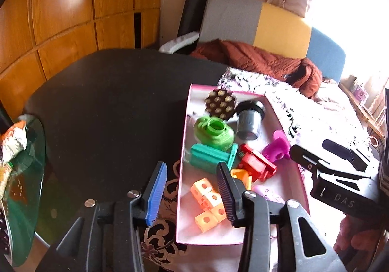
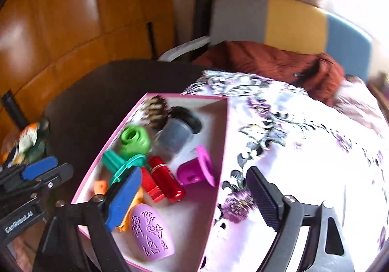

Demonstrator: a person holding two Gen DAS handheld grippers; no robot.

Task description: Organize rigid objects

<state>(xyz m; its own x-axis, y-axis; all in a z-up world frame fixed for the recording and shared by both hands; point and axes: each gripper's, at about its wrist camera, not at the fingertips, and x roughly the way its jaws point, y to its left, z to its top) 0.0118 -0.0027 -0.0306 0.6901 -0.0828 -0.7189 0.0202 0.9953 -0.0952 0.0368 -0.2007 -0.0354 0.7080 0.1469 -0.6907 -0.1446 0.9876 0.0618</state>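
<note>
A pink box (image 1: pixel 184 131) (image 2: pixel 220 150) with a white inside lies on a floral cloth. It holds a studded brown disc (image 1: pixel 220 101), a grey tub (image 1: pixel 248 122) (image 2: pixel 176 134), a green piece (image 1: pixel 214 132) (image 2: pixel 135 140), a teal piece (image 1: pixel 209 156), a red piece (image 1: pixel 256 163) (image 2: pixel 166 180), a magenta cup (image 1: pixel 276 148) (image 2: pixel 198 169), orange cubes (image 1: pixel 207 201) and a lilac oval (image 2: pixel 152 233). My left gripper (image 1: pixel 192 190) is open astride the box's left wall, its pads clear of it. My right gripper (image 2: pixel 194 201) is wide open over the box's right wall, holding nothing.
The floral cloth (image 2: pixel 304 150) covers part of a dark round table (image 1: pixel 109 101). A sofa with a rust blanket (image 1: pixel 262 62) stands behind. A glass side table (image 1: pixel 26 174) with snack packets is at the left. Wooden panels (image 1: pixel 73 4) line the wall.
</note>
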